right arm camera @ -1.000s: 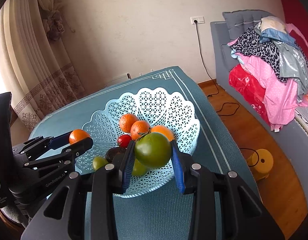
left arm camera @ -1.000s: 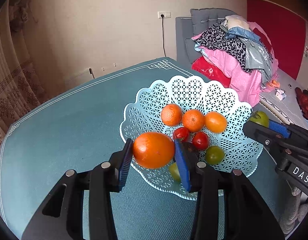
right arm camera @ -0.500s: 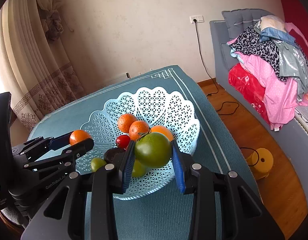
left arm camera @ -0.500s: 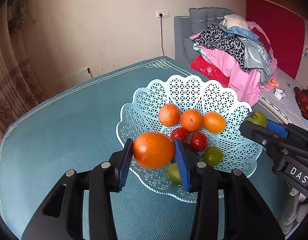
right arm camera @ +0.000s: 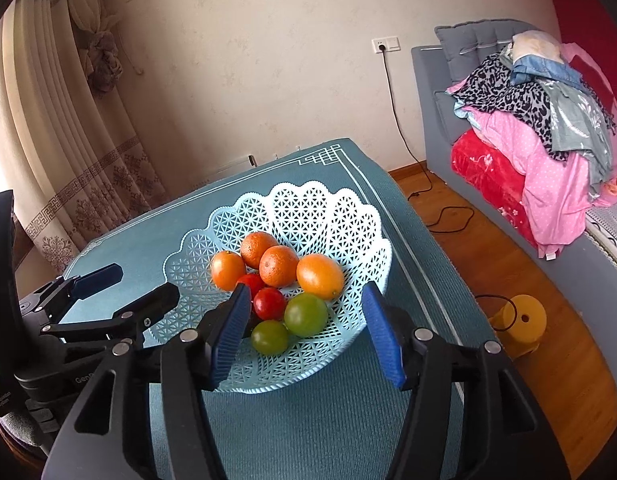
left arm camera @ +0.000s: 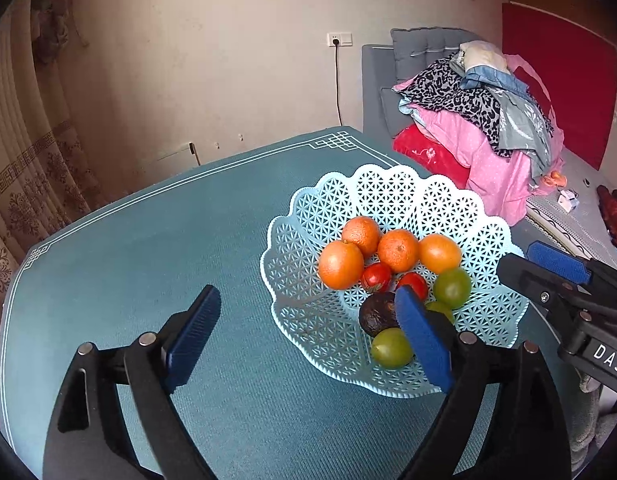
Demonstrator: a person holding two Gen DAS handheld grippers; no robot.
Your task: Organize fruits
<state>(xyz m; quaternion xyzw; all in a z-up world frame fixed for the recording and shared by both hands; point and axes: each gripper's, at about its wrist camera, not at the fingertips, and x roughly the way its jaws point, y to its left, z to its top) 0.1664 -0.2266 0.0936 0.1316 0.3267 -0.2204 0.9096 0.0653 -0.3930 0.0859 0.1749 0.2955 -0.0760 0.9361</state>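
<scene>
A pale blue lattice basket [left arm camera: 388, 184] [right arm camera: 308, 208] stands on the teal tablecloth [left arm camera: 168, 260]. In it lie several oranges, two red tomatoes, a dark avocado [left arm camera: 378, 314] and three green fruits. My left gripper [left arm camera: 308, 330] hangs over the basket's near left rim. Its jaws are opening wide with nothing between them, and the big orange [left arm camera: 340, 265] [right arm camera: 227, 270] rests in the basket beyond. My right gripper [right arm camera: 304, 334] is over the near rim, jaws opening. The large green fruit [right arm camera: 305, 315] [left arm camera: 452, 288] lies in the basket below, clear of both pads.
A grey sofa [right arm camera: 436, 80] heaped with clothes [left arm camera: 488, 120] stands to the right. On the wooden floor beside the table lie a yellow object [right arm camera: 518, 318] and a black cable [right arm camera: 448, 216]. Curtains [right arm camera: 68, 140] hang at the left. The table's right edge runs close to the basket.
Both grippers have opened. The left one let go of the big orange and the right one of the large green fruit; both fruits now lie in the basket.
</scene>
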